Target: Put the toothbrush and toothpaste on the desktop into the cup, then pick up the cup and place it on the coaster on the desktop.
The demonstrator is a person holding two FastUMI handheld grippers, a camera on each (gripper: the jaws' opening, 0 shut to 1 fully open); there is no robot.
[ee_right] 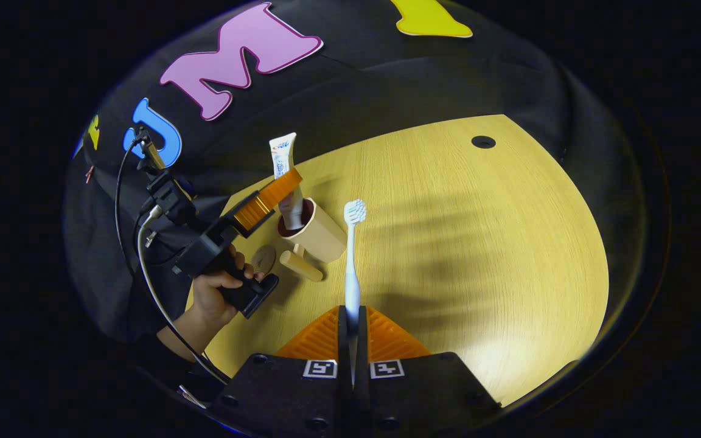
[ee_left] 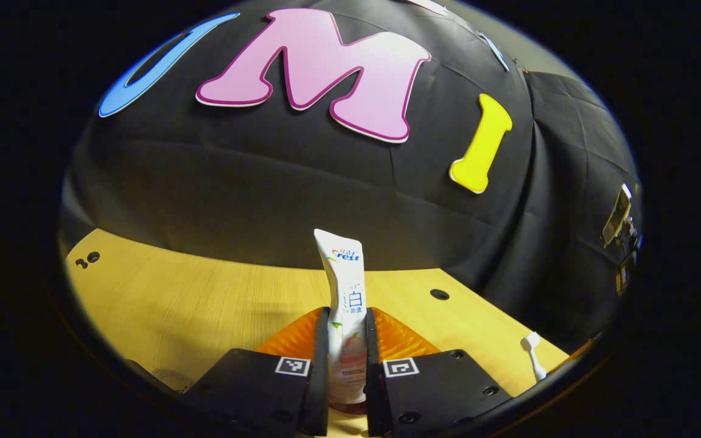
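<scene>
Left gripper (ee_left: 347, 365) pinches the white toothpaste tube (ee_right: 283, 159), its base inside the beige cylindrical cup (ee_right: 320, 234), centre-left of right gripper view; right gripper (ee_right: 350, 353) clamps the white-and-blue toothbrush (ee_right: 352, 267), not yet in the cup; round wooden coaster (ee_right: 263, 259) lies beside the cup, unused.

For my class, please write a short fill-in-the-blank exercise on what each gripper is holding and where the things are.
1. The left gripper is shut on the ____.
2. The right gripper holds the ____ by its handle, bristles up.
3. The lower end of the toothpaste sits inside the ____.
4. The cup stands on the wooden ____.

Missing words: toothpaste; toothbrush; cup; desktop
</scene>
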